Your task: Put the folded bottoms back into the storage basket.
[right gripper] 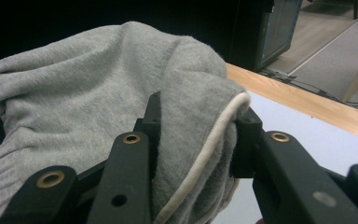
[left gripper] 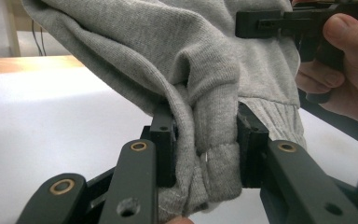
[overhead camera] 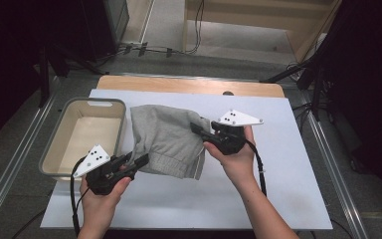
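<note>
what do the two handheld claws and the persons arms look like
Both the left claw and right claw are black, with flat linkage bars on brass-coloured pivots. Each carries a pale triangular plate with black dots and trails a black cable. The forearms are bare, no sleeves visible.

No readable text, label, brand, number or sign anywhere I look. Grey knit garment (overhead camera: 166, 139) in my jaws: plain fabric, no tag legible. Grey three-cornered plates on my grippers: only black dots, no lettering. Beige plastic bin (overhead camera: 59, 142) at white tabletop's (overhead camera: 278, 174) left edge: unmarked.
</note>
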Available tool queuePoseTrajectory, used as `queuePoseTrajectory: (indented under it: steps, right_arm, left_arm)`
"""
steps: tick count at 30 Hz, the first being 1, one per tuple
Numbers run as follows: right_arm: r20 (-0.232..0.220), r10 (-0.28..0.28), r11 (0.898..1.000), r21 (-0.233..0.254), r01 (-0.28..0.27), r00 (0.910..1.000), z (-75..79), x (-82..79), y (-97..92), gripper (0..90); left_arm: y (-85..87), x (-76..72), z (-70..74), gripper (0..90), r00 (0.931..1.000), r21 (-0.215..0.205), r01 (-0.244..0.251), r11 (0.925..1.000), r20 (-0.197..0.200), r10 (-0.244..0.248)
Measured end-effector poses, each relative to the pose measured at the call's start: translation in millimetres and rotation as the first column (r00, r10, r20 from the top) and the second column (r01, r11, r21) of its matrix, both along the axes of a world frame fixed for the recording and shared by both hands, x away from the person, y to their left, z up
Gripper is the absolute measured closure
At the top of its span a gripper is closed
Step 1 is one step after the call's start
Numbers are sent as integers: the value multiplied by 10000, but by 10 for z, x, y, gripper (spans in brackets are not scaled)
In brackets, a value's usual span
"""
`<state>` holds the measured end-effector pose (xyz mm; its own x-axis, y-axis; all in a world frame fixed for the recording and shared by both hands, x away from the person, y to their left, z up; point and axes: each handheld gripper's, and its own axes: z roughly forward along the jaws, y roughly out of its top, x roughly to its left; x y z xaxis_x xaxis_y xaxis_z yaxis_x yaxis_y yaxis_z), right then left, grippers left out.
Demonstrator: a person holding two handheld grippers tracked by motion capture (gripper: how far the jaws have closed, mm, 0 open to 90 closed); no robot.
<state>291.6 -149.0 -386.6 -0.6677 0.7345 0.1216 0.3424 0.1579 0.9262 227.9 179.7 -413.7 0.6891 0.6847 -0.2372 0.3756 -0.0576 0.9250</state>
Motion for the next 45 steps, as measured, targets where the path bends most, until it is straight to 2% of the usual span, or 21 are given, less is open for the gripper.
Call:
queuePoseTrajectory:
  steps: [15,30,45]
  right_arm:
    - [129,285,9996,30,-285,9995,114,129,244,649]
    - [248,594,9982,92,-596,9979,240,247,532,649]
    - [334,868,9961,116,-872,9957,310,374,878,649]
  left_arm:
    - [224,3,92,665,9986,-229,-491,9985,178,495]
    - [485,7,179,666,9947,-583,-962,9936,294,980]
    - [776,0,244,667,9860,-645,-1570,9855,459,1601]
